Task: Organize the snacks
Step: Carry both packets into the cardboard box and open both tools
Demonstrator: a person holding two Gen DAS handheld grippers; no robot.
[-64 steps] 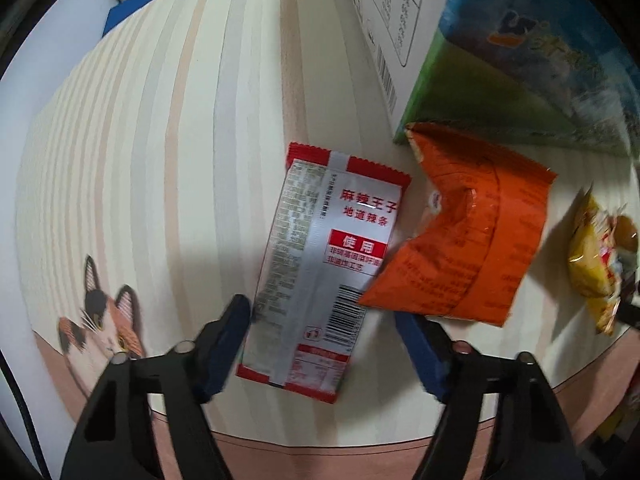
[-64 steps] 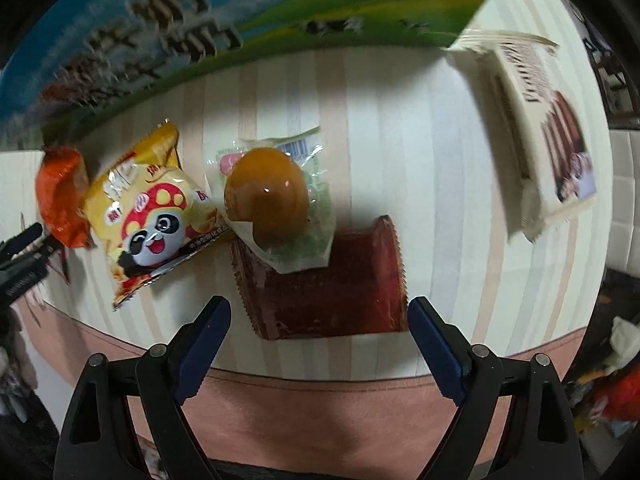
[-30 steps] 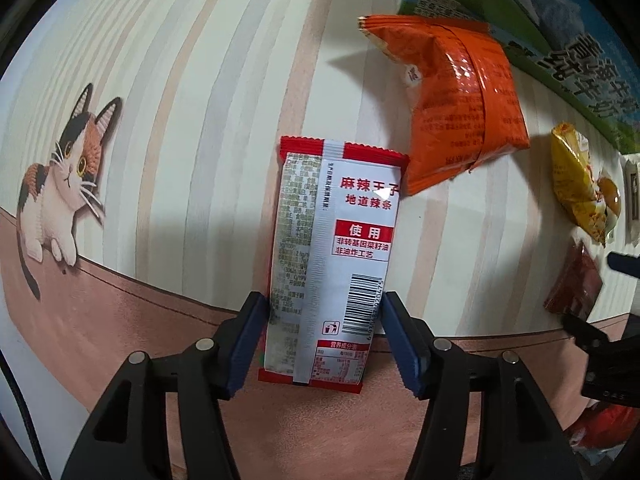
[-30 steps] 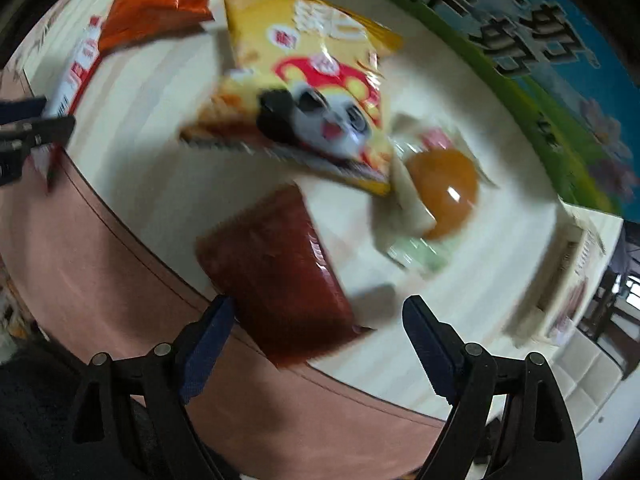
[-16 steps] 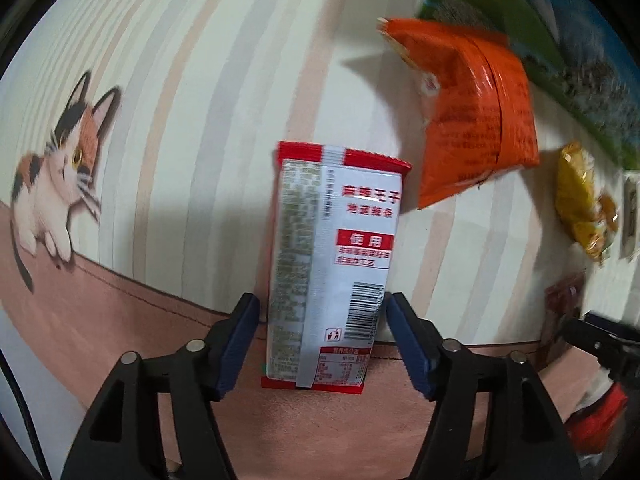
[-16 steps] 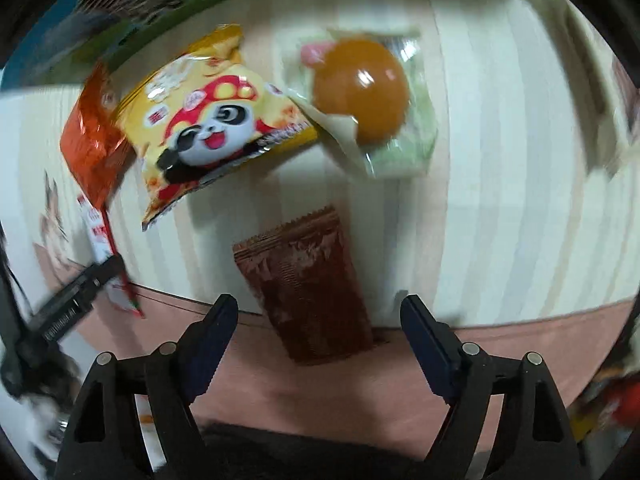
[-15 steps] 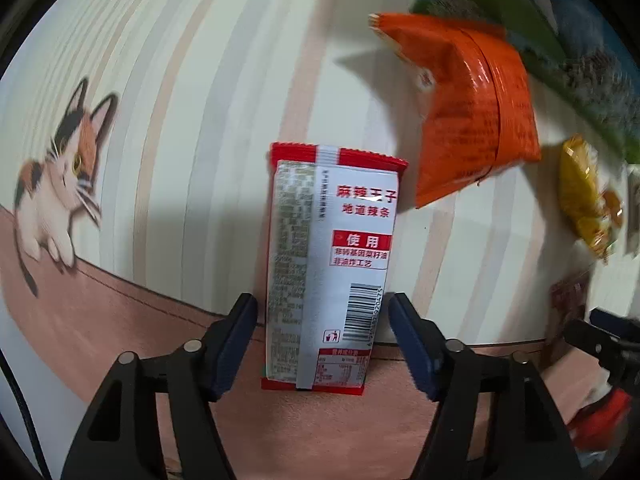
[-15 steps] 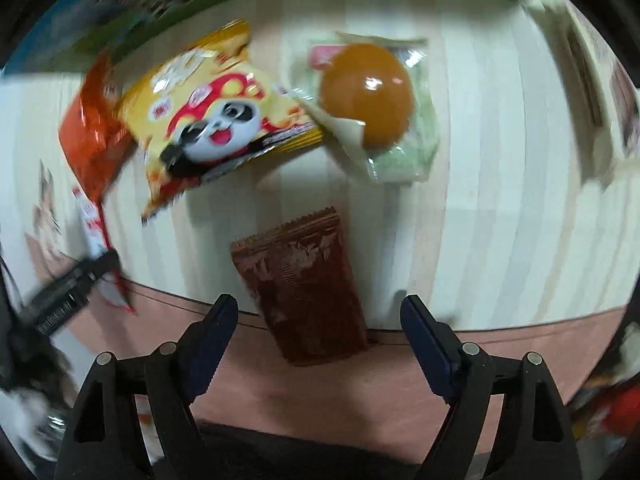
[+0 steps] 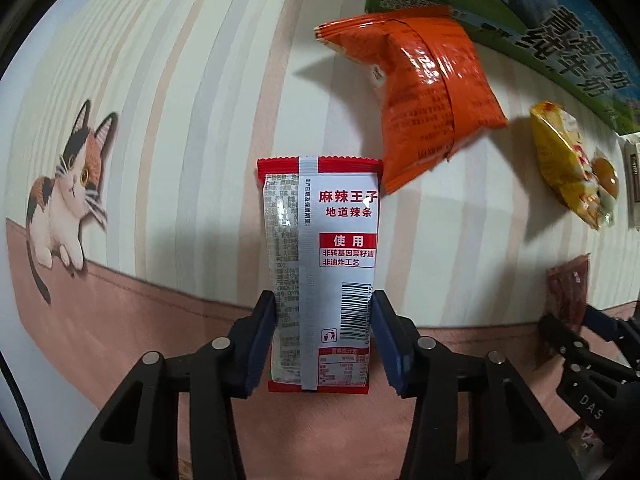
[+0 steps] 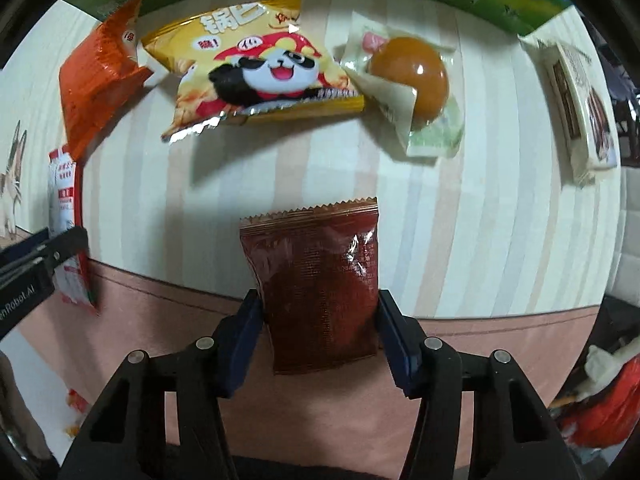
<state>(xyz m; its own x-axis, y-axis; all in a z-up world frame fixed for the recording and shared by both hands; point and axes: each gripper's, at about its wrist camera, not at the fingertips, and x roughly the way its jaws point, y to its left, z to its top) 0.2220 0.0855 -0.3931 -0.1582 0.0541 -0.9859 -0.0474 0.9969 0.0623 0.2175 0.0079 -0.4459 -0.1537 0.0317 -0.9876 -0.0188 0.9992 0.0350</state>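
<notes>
Gripping packets: left gripper (image 9: 322, 330) the silver packet (image 9: 318, 268), right gripper (image 10: 320, 328) the brown packet (image 10: 320, 284).

Since two seconds back I've got both closed up: left gripper (image 9: 323, 334) pinching the red-white packet (image 9: 318, 276), right gripper (image 10: 319, 334) squeezing the dark red packet (image 10: 318, 292), now pointing 12 o'clock.

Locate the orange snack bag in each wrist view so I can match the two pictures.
Left wrist: orange snack bag sits upper right of centre, just beyond the red-and-white packet.
Right wrist: the bag lies at the upper left edge.
Shared landmark: the yellow panda bag lies beside it in both views.
</notes>
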